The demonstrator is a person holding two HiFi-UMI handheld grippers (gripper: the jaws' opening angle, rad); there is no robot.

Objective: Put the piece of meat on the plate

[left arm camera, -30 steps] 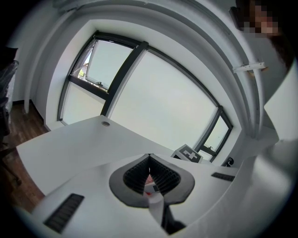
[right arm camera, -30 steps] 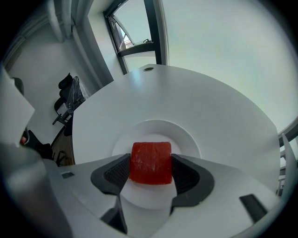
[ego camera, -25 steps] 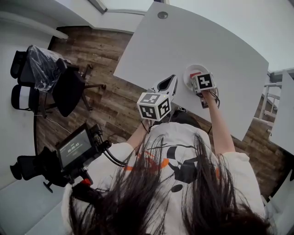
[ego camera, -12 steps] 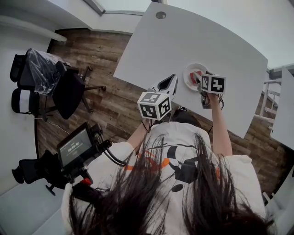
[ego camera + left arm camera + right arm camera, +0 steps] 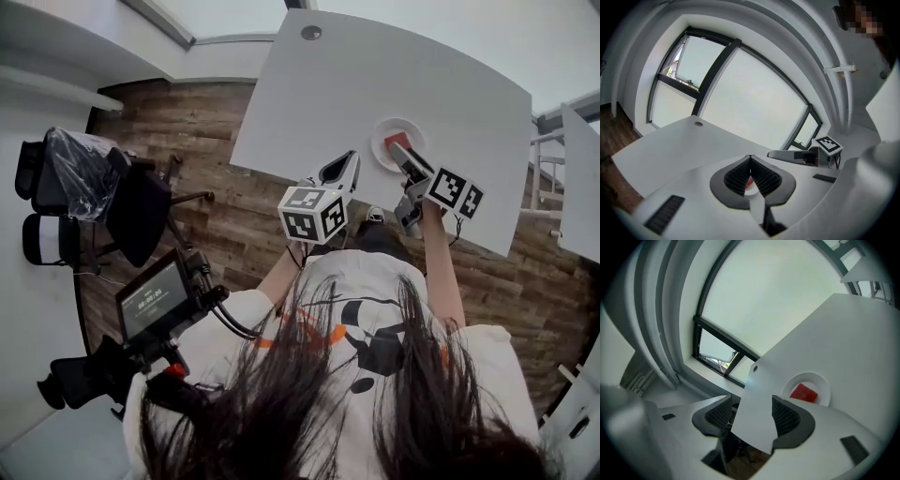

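Note:
A red piece of meat lies on the small white round plate near the front edge of the white table. My right gripper stands open just on the near side of the plate, with nothing between its fingers. In the right gripper view the meat and plate sit beyond the open right gripper. My left gripper hovers at the table's front edge, left of the plate. In its own view the left gripper is shut and holds nothing.
Black office chairs stand on the wooden floor to the left. A monitor rig hangs at the person's left side. The table has a cable hole at its far corner. Large windows lie beyond.
My right gripper has drawn back from over the plate toward the near edge and to the right. The meat stays on the plate. The left gripper has hardly moved.

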